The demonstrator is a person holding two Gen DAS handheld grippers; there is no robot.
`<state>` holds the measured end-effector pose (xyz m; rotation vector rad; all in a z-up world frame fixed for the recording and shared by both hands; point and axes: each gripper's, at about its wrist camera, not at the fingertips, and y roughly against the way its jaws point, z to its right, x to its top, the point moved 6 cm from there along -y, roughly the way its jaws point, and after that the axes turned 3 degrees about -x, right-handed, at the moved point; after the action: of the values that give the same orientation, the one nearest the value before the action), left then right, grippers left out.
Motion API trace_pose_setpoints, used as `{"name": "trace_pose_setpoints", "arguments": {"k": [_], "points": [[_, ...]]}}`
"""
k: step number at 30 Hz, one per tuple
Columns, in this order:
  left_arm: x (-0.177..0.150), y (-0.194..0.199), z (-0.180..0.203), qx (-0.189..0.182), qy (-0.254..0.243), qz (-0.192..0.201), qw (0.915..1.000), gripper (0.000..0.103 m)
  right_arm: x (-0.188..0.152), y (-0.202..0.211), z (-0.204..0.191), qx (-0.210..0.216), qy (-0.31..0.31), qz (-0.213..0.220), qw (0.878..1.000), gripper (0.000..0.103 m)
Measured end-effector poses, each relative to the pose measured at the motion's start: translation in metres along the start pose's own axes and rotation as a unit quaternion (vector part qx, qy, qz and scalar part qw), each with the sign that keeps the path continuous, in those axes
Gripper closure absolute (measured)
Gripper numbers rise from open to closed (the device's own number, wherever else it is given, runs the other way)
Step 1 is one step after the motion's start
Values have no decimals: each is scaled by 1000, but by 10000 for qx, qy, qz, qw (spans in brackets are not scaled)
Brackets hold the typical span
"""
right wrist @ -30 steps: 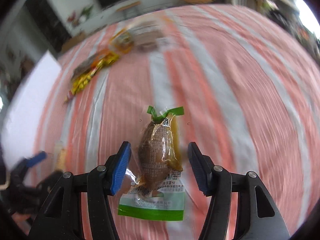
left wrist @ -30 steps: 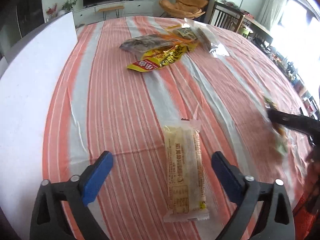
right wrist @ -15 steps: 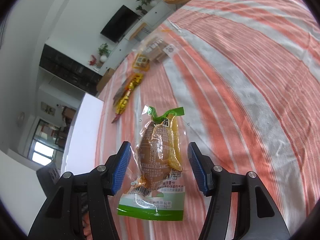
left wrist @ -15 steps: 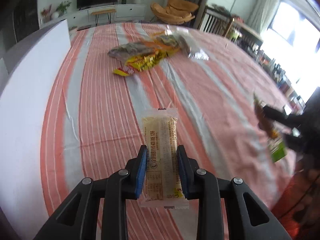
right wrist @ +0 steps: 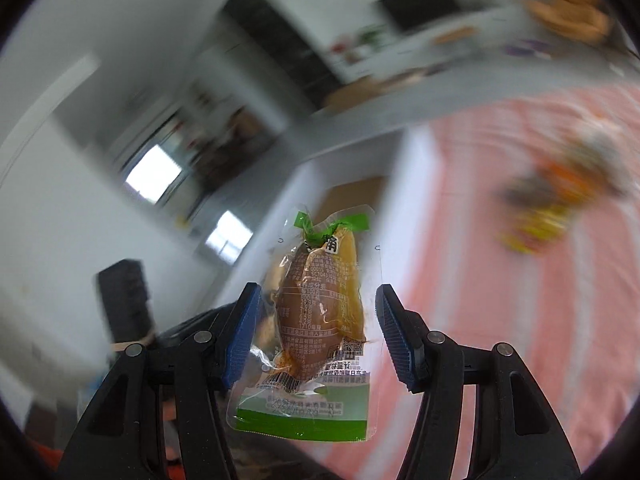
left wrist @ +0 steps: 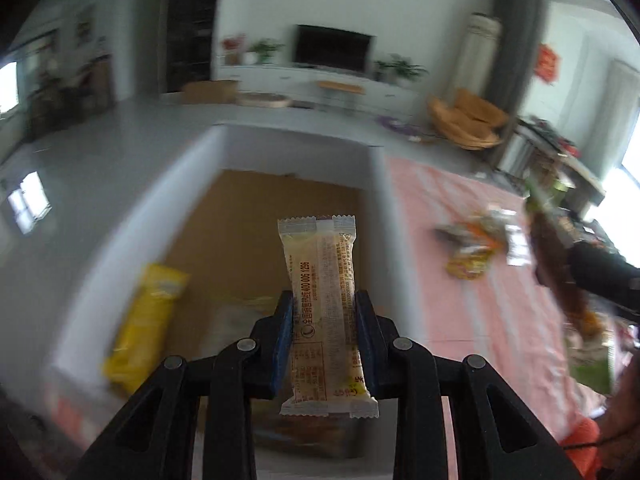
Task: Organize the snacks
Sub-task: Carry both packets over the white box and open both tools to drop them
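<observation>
My left gripper (left wrist: 323, 336) is shut on a pale yellow snack bar (left wrist: 324, 300) and holds it in the air over the open white box (left wrist: 376, 208) with a cardboard floor. A yellow packet (left wrist: 140, 320) lies inside the box at the left. My right gripper (right wrist: 318, 336) is shut on a clear vacuum pouch with a brown snack and green trim (right wrist: 316, 320), held in the air near the box's right wall (right wrist: 416, 184). The right gripper and its pouch also show in the left wrist view (left wrist: 560, 272).
A pile of several snack packets (left wrist: 476, 244) lies on the orange-and-white striped tablecloth (left wrist: 500, 320) right of the box; it also shows blurred in the right wrist view (right wrist: 556, 196). A living room with a TV lies beyond.
My left gripper closed on the snack bar, lifted it and swung left over the box. My right gripper carried the pouch up and left toward the box.
</observation>
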<state>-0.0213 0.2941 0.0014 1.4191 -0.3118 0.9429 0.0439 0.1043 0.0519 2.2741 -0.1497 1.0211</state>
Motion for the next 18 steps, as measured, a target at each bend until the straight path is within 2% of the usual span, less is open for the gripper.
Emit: {"name": "trace_pose_setpoints", "arguments": {"k": [2, 3, 4, 6, 8, 10, 12, 14, 16, 18], "points": [[-6, -2, -32, 430, 138, -21, 9990, 71, -4, -32, -31, 183, 269, -184, 9993, 38], [-9, -5, -44, 625, 194, -72, 9978, 61, -10, -47, -42, 291, 359, -306, 9985, 38], [-15, -10, -59, 885, 297, -182, 9955, 41, -16, -69, -50, 397, 423, -555, 9968, 34], [-21, -12, -74, 1115, 490, -178, 9924, 20, -26, -90, -49, 292, 411, -874, 9949, 33], [-24, -11, -72, 1034, 563, -5, 9930, 20, -31, -94, -38, 179, 330, -953, 9947, 33], [-23, -13, -61, 901, 505, 41, 9946, 19, -30, -81, -19, 147, 271, -724, 9969, 33], [-18, -15, -36, 614, 358, 115, 9974, 19, -28, -68, 1, -112, 296, -517, 9982, 30], [-13, -13, -6, 179, 214, 230, 9993, 19, -33, -51, 35, -702, 445, -231, 9963, 25], [-8, -12, 42, -392, -20, 272, 9989, 16, -44, -37, 81, -1535, 528, -111, 9867, 25], [-9, -13, 83, -866, -273, 228, 9956, 8, -62, -23, 147, -2716, 535, -108, 9609, 25]]}}
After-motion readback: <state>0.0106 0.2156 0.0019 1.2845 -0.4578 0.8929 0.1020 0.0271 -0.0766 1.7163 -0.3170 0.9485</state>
